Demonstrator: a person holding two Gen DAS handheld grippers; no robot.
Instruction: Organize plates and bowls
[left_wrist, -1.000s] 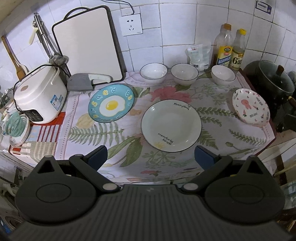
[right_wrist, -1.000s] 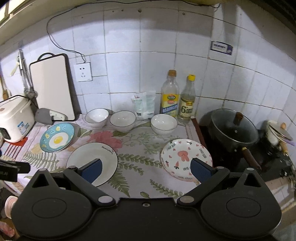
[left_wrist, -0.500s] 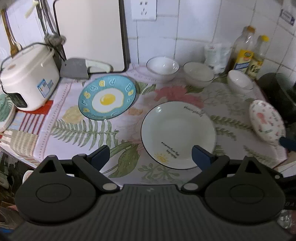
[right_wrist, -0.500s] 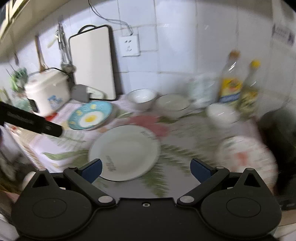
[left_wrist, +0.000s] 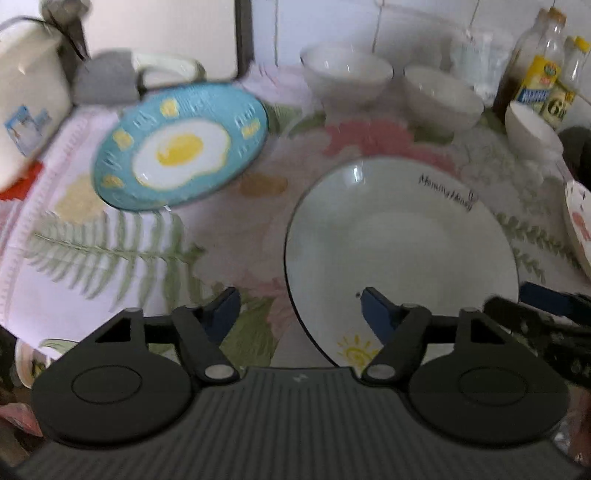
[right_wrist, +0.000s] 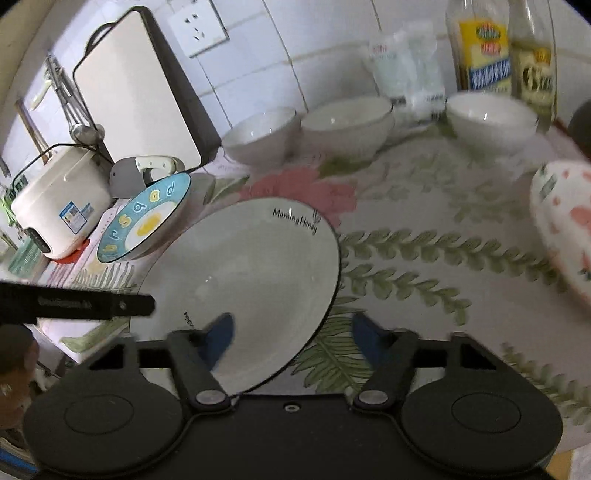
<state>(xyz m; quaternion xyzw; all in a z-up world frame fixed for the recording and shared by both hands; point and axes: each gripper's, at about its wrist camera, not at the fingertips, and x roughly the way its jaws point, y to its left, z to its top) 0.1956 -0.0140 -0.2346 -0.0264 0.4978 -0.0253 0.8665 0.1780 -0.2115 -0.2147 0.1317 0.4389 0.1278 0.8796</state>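
A large white plate (left_wrist: 399, 251) with a dark rim lies mid-cloth, also in the right wrist view as white plate (right_wrist: 251, 273). My left gripper (left_wrist: 299, 312) hovers low at its near-left rim, jaws closing, with the rim between the fingers and no pad pressing on it. My right gripper (right_wrist: 293, 332) straddles the near-right rim in the same way, jaws closing. A blue fried-egg plate (left_wrist: 181, 147) lies to the left. Three white bowls (right_wrist: 262, 133) (right_wrist: 347, 122) (right_wrist: 491, 118) stand along the back. A pink-patterned plate (right_wrist: 565, 221) sits at the right.
A white rice cooker (right_wrist: 59, 206), a cleaver (right_wrist: 147, 171) and a leaning cutting board (right_wrist: 136, 92) crowd the back left. Two bottles (right_wrist: 480, 48) and a plastic bag (right_wrist: 410, 70) stand by the tiled wall. The floral cloth (right_wrist: 424, 221) shows between the plates.
Both grippers have dropped towards the counter and closed in on the white plate. Their jaws stand narrower than before. No dish has moved.
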